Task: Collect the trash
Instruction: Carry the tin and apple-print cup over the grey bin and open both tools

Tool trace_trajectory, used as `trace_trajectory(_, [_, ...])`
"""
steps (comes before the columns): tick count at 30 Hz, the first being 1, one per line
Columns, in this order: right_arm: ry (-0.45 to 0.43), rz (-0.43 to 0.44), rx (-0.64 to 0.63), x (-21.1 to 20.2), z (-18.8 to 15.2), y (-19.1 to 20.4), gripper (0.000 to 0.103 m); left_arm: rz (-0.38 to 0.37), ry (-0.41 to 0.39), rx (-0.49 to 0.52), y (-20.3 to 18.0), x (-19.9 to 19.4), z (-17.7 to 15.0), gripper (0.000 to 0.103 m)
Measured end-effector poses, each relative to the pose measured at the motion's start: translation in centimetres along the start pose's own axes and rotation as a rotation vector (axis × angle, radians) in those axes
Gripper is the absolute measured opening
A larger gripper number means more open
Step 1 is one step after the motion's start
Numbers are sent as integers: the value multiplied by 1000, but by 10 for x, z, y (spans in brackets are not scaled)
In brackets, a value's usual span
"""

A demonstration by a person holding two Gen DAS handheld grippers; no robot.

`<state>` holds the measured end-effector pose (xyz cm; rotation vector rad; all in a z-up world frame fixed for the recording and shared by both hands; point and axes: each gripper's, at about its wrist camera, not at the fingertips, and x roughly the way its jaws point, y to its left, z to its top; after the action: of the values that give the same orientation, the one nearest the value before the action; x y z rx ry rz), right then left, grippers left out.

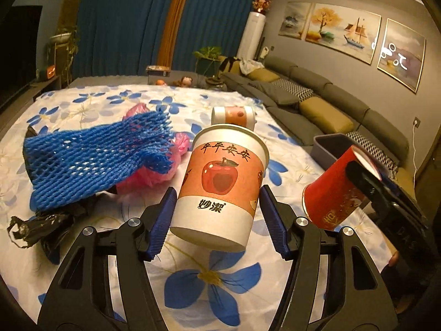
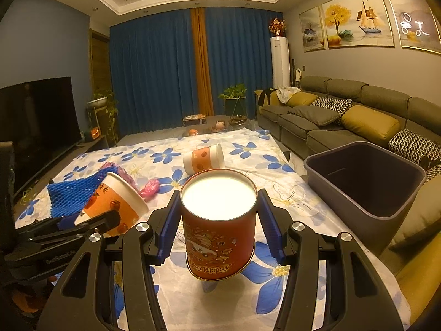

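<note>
My left gripper [image 1: 217, 209] is shut on an orange and white paper cup with an apple print [image 1: 220, 184], held above the flowered cloth; the cup also shows in the right wrist view [image 2: 115, 207]. My right gripper [image 2: 219, 220] is shut on a red paper cup [image 2: 219, 226], held upright above the cloth; the cup also shows in the left wrist view [image 1: 336, 187]. A third orange and white cup [image 2: 204, 158] lies on its side farther back. A blue foam net [image 1: 93, 157], a pink plastic bag [image 1: 157, 171] and a black plastic bag [image 1: 41, 226] lie at the left.
A grey plastic bin [image 2: 366, 182] stands open at the right edge of the cloth, next to the grey sofa [image 2: 344, 115]. The flowered cloth [image 2: 248, 298] covers the low surface. A television [image 2: 35, 121] stands at the left.
</note>
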<state>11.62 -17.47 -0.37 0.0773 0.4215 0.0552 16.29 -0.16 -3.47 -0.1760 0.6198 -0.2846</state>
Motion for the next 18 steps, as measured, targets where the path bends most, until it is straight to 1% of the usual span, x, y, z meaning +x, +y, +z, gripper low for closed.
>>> trace_trajectory(9, [-25, -6, 6, -12, 4, -9, 54, -9, -42, 24, -19, -19, 6, 60])
trace_trajectory(18, [-40, -13, 7, -21, 5, -28, 54, -32, -49, 49, -41, -16, 14, 60])
